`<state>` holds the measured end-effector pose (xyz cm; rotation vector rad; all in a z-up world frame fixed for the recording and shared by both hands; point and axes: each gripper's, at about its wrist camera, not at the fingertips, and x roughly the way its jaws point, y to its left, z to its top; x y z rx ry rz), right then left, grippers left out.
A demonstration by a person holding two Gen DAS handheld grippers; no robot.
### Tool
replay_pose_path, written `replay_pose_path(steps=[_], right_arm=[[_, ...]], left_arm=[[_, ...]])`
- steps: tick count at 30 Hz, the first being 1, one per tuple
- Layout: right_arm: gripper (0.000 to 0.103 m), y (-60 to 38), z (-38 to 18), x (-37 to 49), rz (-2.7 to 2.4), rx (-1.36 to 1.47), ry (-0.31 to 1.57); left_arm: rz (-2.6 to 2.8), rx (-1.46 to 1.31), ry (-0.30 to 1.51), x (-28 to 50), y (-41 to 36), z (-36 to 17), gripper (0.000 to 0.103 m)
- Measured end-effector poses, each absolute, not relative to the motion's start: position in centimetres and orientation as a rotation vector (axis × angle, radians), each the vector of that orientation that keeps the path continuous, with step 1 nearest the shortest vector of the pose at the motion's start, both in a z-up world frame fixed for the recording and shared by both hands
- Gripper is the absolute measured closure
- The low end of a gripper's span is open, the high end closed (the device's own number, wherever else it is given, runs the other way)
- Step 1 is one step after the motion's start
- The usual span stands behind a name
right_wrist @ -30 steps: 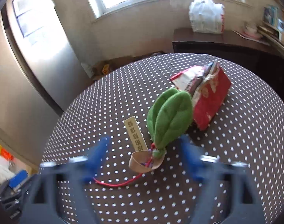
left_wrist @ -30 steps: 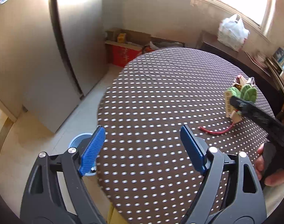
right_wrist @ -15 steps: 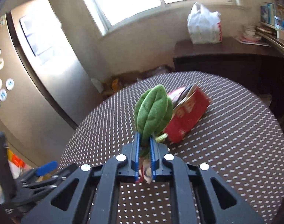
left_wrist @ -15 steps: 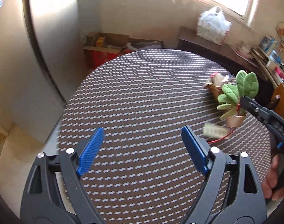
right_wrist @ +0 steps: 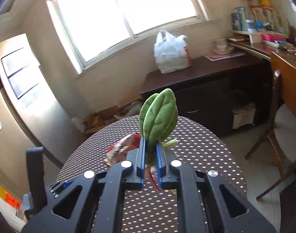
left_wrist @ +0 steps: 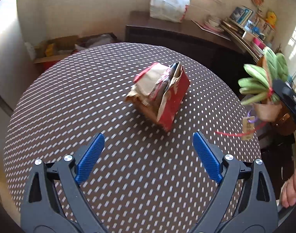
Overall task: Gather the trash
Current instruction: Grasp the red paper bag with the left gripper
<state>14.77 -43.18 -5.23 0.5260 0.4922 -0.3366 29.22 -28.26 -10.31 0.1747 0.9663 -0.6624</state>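
A crumpled red and white paper bag (left_wrist: 160,94) lies on the round brown dotted table (left_wrist: 89,101); it also shows in the right wrist view (right_wrist: 122,148). My left gripper (left_wrist: 147,155) is open and empty, low over the table just in front of the bag. My right gripper (right_wrist: 150,152) is shut on a green plush leaf toy (right_wrist: 158,116) and holds it in the air above the table's right side. In the left wrist view the toy (left_wrist: 264,81) hangs at the right with its tan pot, paper tag (left_wrist: 248,128) and red string.
A white plastic bag (left_wrist: 168,2) sits on a dark sideboard (right_wrist: 206,68) under the window. Cardboard boxes (left_wrist: 56,48) lie on the floor behind the table. A wooden chair (right_wrist: 284,120) stands at the right. A steel fridge (right_wrist: 21,89) is at the left.
My right gripper shut on the plush leaf toy and lifted it off the table, up and to the right. My left gripper swung right, bringing the red paper bag in front of it.
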Motion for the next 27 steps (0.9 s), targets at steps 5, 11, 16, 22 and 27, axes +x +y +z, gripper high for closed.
replay_pose_path(steps=[5,11,16,22,27], right_arm=[[0.093,-44.6,-6.7,14.6,-0.369,0.555,0.528],[0.093,-44.6,-7.3,15.0,-0.38,0.55,0.544],[0.093,-44.1,-7.6,15.8,-0.365,0.557,0.562],[0.093,-41.8,-7.6,16.8,-0.309,0.539,0.577],[0.093,-38.9,-7.3,17.8,-0.246,0.516,0.592]], left_arm=[[-0.633,0.144,0.976,31.8,-30.5,-12.0,0.012],[-0.689,0.083,0.972,33.2,-31.2,-12.5,0.072],[-0.672,0.101,0.885,31.2,-28.8,-10.5,0.075],[-0.619,0.119,0.827,29.0,-25.6,-9.3,0.077],[-0.558,0.103,0.796,27.4,-21.5,-8.4,0.077]])
